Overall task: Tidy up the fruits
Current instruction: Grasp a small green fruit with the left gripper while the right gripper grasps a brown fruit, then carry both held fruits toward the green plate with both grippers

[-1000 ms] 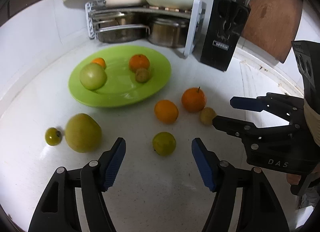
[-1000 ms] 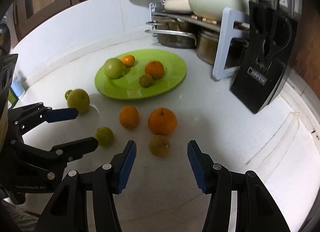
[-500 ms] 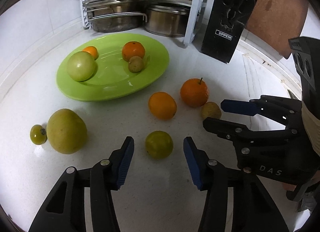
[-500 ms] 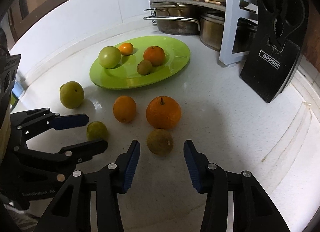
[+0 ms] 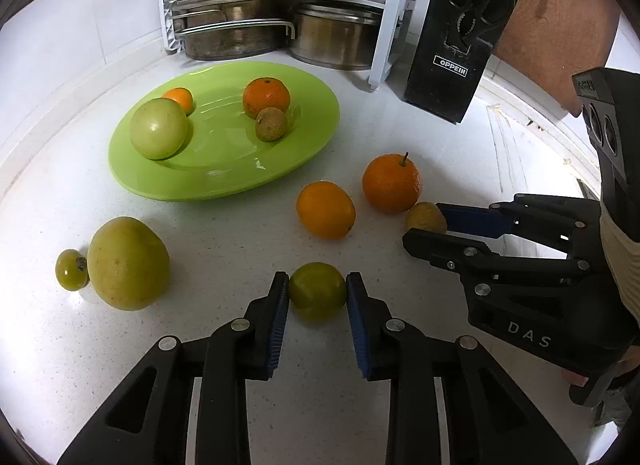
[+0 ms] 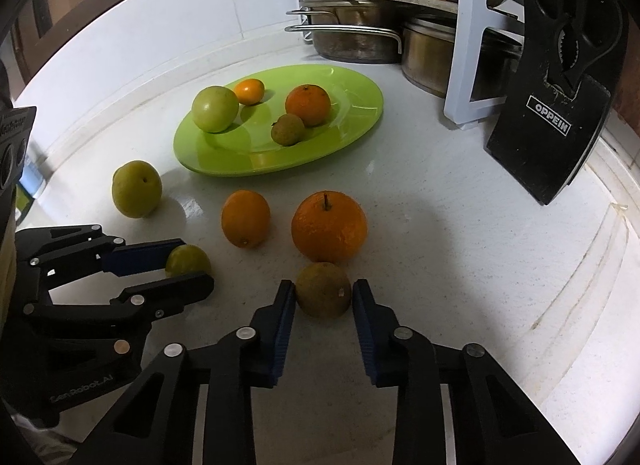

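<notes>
Short of the oval lime-green plate, the left gripper pinches a small round green fruit and the right gripper a brownish-green one touching the big stemmed orange, which a careless lift could set rolling.

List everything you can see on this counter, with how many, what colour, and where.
Plate: 1, green, counter centre.
Fruit on plate: 4; two orange, one green, one brownish.
Oranges: 2, loose, in front of plate.
Green fruit: 2 loose, one big, one tiny, left.
Small green fruit: 1, between left gripper pads.
Brown fruit: 1, between right gripper pads.
Pots: steel, in rack, back.
Knife block: 1, black, back right.
Left gripper: black, blue pads.
Right gripper: same.
</notes>
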Tool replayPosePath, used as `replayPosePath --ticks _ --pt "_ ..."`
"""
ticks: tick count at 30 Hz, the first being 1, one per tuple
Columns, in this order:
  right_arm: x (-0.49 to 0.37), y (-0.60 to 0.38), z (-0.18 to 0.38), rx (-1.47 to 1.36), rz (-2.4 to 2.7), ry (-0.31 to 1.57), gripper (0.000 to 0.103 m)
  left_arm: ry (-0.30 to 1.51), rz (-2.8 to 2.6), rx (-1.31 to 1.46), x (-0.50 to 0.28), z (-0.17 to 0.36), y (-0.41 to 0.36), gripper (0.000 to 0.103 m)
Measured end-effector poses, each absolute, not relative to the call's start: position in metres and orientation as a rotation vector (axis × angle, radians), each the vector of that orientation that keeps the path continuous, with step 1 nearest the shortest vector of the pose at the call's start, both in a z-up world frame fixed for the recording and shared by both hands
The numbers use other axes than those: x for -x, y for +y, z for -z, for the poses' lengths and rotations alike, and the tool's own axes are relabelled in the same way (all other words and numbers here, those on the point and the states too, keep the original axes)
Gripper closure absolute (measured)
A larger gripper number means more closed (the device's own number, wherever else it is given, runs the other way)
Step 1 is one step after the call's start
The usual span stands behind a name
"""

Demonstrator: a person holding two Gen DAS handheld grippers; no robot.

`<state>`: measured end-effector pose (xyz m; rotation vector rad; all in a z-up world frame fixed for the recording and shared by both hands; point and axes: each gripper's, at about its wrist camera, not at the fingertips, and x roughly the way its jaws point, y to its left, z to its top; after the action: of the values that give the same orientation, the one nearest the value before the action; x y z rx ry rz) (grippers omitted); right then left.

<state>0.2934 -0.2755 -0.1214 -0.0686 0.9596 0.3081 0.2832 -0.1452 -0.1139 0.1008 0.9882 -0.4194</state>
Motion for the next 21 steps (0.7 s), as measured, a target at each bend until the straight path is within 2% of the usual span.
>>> replayPosePath --ticks 21 --pt "-0.277 -0.272 0.096 0.050 -0.315 0.904 0.073 0.893 0.419 -0.096 -0.266 0.089 -0.132 0.074"
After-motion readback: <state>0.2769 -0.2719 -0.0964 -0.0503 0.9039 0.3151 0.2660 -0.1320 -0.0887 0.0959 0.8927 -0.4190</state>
